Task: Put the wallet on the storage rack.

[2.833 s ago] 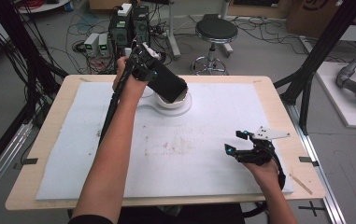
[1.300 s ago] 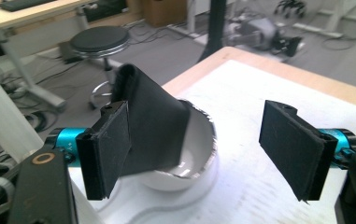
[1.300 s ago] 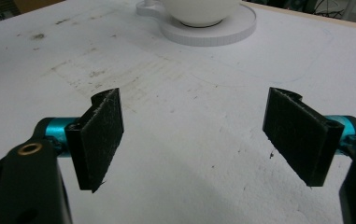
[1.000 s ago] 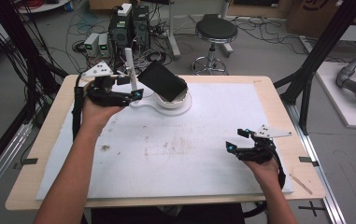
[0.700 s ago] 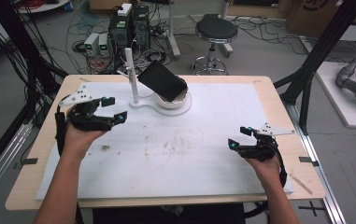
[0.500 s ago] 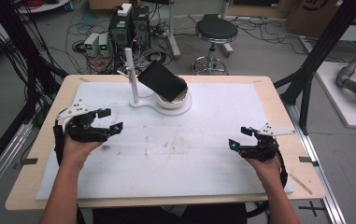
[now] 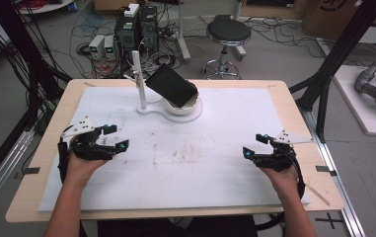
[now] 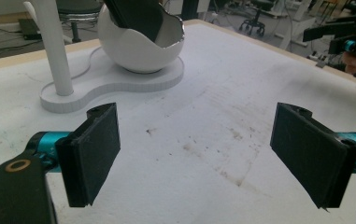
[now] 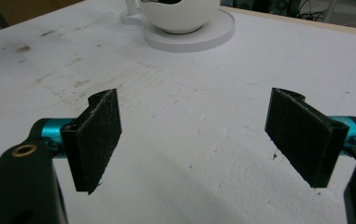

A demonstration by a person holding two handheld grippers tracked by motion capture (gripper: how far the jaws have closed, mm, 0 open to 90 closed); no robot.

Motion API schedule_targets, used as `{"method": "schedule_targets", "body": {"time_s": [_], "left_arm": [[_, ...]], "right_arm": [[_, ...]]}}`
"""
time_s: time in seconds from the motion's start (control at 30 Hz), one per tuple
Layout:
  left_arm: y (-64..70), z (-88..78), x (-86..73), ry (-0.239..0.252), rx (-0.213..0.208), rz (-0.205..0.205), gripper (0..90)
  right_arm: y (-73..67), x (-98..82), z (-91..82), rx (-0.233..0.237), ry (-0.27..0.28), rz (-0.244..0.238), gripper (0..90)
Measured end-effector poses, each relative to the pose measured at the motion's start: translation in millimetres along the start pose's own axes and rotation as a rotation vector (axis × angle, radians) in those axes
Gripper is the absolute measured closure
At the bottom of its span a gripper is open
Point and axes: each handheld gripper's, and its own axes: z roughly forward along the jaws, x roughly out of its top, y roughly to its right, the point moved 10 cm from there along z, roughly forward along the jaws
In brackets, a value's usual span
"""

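A black phone (image 7: 171, 85) leans tilted in the white egg-shaped cup (image 7: 188, 104) of a white stand (image 7: 148, 107), beside the stand's upright post (image 7: 138, 74), at the back middle of the table. My left gripper (image 7: 118, 137) rests low at the left of the mat, well in front of the stand. Its jaws have just been opening and hold nothing (image 8: 196, 158), with the cup (image 8: 138, 51) and phone (image 8: 136, 16) ahead of them. At the right, my right gripper (image 7: 252, 144) stands open over bare mat (image 9: 194, 140), the cup (image 9: 180, 14) far ahead.
A white mat (image 7: 200, 163) with faint stains covers the wooden table (image 7: 42, 163). In the left gripper view the right gripper (image 8: 348, 44) shows at the far right. Behind the table are a stool (image 7: 228, 32), cables and computer boxes (image 7: 138, 24) on the floor.
My left hand has come away from the phone at the stand, moving left, toward me and down to the mat. The phone stays in the cup. The right hand has kept still.
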Motion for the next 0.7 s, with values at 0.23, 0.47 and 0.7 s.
{"method": "schedule_targets", "body": {"time_s": [0.23,0.47,0.7], "left_arm": [[5.3,9.0,-7.9,-0.036,-0.003,0.011,16.0],[5.8,10.8,-9.4,-0.044,0.002,0.009,16.0],[5.0,11.2,-11.5,-0.049,0.007,0.003,16.0]], "right_arm": [[-0.4,-0.4,1.1,-0.008,-0.003,-0.002,19.2],[-1.2,-0.3,1.7,0.001,-0.002,0.002,19.2],[-1.5,0.1,2.6,0.005,-0.001,0.002,19.2]]}}
